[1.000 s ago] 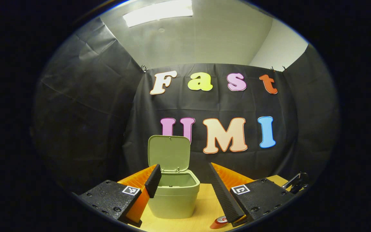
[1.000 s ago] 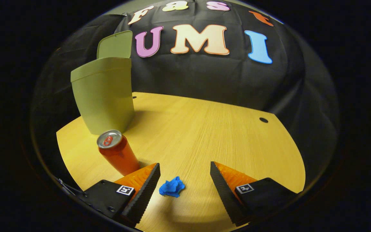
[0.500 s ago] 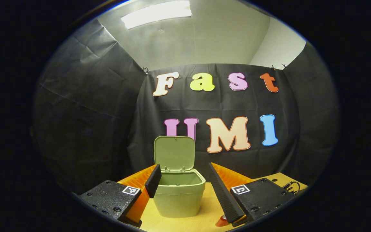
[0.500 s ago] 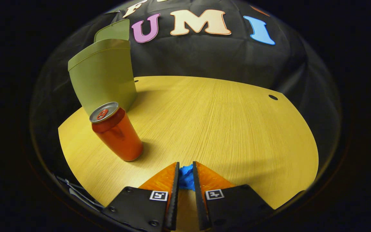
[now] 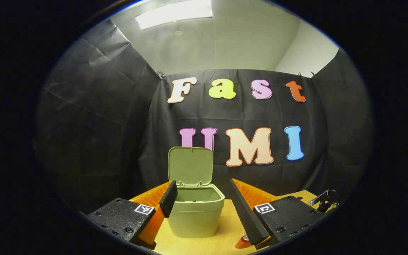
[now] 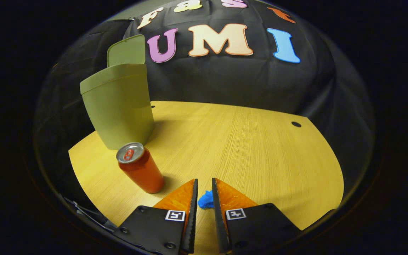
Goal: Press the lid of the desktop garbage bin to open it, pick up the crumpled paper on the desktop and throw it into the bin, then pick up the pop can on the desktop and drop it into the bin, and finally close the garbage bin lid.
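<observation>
Lifted since last frame: right gripper (image 6: 204,193) pinching the blue crumpled paper (image 6: 205,200) above the desktop (image 6: 260,148). Left gripper (image 5: 202,194) spread, facing the open bin (image 5: 197,212). Pop can (image 6: 141,168) upright beside it.

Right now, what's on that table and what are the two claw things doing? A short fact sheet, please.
bin: green bin on the wooden table
lid: lid standing open
can: red pop can upright, in front of the bin
paper: blue crumpled paper pinched between the fingers
right gripper: right gripper shut on the paper
left gripper: left gripper open, facing the bin
</observation>
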Tool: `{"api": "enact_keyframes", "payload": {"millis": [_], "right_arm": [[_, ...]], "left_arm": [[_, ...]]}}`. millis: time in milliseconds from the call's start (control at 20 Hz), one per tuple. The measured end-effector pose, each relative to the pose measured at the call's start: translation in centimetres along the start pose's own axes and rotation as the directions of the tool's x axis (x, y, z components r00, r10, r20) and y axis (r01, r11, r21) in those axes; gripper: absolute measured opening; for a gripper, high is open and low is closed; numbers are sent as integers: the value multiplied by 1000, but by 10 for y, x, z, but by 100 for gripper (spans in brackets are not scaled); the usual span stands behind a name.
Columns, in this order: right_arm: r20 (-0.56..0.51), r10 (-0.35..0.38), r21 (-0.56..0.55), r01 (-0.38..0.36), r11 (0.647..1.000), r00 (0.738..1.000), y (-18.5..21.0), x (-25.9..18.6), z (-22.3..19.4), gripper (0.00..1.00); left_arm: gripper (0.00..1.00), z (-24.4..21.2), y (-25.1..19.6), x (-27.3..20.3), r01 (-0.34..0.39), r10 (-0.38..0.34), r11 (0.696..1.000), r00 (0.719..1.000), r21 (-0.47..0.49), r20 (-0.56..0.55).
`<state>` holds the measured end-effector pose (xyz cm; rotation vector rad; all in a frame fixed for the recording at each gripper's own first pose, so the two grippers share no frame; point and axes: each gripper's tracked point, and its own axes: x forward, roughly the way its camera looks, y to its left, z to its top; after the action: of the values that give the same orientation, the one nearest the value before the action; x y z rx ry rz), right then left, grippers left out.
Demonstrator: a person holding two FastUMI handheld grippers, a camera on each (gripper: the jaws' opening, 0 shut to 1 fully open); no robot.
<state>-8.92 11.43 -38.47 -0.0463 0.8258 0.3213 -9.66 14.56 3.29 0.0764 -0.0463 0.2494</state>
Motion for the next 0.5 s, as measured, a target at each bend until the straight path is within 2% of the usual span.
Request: {"api": "enact_keyframes", "payload": {"millis": [50, 100, 200, 250, 300, 500], "right_arm": [[-9, -12, -11, 11, 1000, 1000, -4, 2, -2, 24], [-26, -28, -7, 28, 1000, 999, -7, 5, -8, 27], [-44, -57, 12, 58, 998, 997, -16, 9, -14, 27], [-62, -51, 24, 53, 998, 997, -15, 10, -18, 24], [-83, -43, 37, 46, 998, 996, -13, 13, -24, 27], [-147, -44, 59, 53, 997, 988, -13, 24, -43, 25]], "left_arm": [[87, -2, -1, 0, 4, -4, 1000, 1000, -5, 0], [87, -1, -1, 1, 5, -5, 1000, 1000, -9, -3], [87, -1, -1, 2, 8, -8, 1000, 1000, -7, -1], [87, -1, 0, 2, 8, -8, 1000, 1000, -2, -1], [87, -2, 1, 3, 6, -6, 1000, 1000, 3, -2], [87, -3, 3, 4, 1, -1, 1000, 1000, 0, -7]]}}
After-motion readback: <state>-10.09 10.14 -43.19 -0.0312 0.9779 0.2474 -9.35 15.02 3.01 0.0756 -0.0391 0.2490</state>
